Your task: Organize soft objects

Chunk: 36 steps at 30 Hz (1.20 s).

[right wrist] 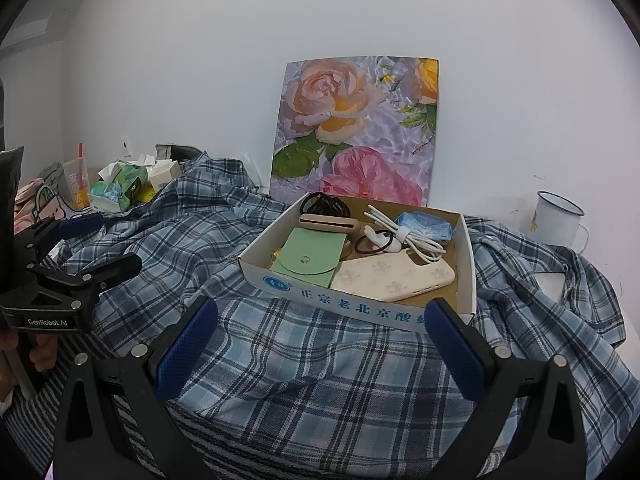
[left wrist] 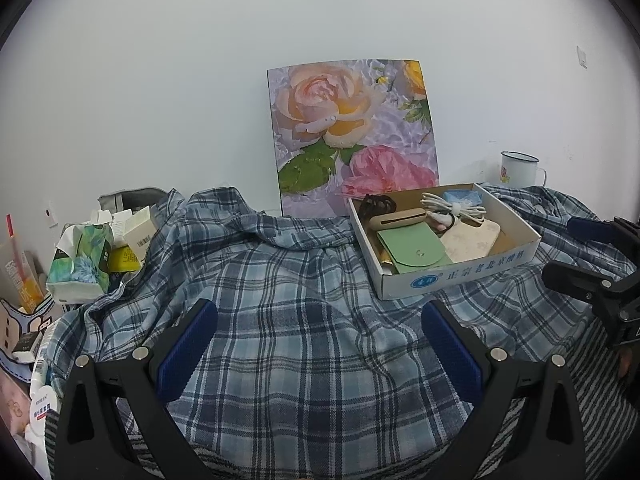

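A blue plaid shirt [left wrist: 304, 320] lies rumpled over the whole surface, its collar toward the wall; the right wrist view shows the same plaid shirt [right wrist: 320, 364]. My left gripper [left wrist: 320, 316] hovers open just above the shirt's middle, nothing between its blue pads. My right gripper [right wrist: 320, 312] is open too, above the shirt and just in front of a cardboard box [right wrist: 360, 312]. The box [left wrist: 452, 276] rests on the shirt and holds a green pouch [right wrist: 312, 256], a cream phone case, a white cable and hair ties.
A rose picture [left wrist: 352, 136] leans on the white wall. A tissue pack [left wrist: 80, 260] and small cartons crowd the left. An enamel mug [right wrist: 556, 216] stands at the right. A striped cloth [right wrist: 280, 436] lies under the shirt's near edge. A hand [right wrist: 40, 352] holds the left gripper.
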Available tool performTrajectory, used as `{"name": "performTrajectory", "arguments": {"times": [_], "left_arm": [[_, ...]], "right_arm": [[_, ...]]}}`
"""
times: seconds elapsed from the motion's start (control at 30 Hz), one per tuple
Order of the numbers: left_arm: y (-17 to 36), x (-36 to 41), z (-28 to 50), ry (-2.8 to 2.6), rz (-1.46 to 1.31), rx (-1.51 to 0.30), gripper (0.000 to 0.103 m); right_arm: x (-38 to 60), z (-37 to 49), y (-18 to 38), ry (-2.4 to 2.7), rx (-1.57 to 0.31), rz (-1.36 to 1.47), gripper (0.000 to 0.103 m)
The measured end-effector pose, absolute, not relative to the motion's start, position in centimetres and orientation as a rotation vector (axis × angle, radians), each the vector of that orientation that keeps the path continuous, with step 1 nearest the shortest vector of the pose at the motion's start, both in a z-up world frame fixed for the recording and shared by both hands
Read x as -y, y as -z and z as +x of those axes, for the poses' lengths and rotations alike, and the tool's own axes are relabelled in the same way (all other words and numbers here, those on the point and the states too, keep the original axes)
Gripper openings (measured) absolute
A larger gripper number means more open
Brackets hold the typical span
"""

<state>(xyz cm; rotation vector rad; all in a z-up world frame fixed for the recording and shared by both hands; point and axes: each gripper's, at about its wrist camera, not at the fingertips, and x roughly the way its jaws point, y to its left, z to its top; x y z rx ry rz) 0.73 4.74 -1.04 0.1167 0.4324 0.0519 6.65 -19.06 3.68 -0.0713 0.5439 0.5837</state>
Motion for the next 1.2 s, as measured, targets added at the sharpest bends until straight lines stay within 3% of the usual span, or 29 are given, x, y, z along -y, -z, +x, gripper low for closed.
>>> {"name": "performTrajectory", "arguments": {"times": [1.2], "left_arm": [[1.69, -4.72, 1.65, -0.055, 0.158, -0.485, 0.103]], "right_arm": [[18.97, 6.87, -3.44, -0.577, -0.554, -0.086, 0.103]]}}
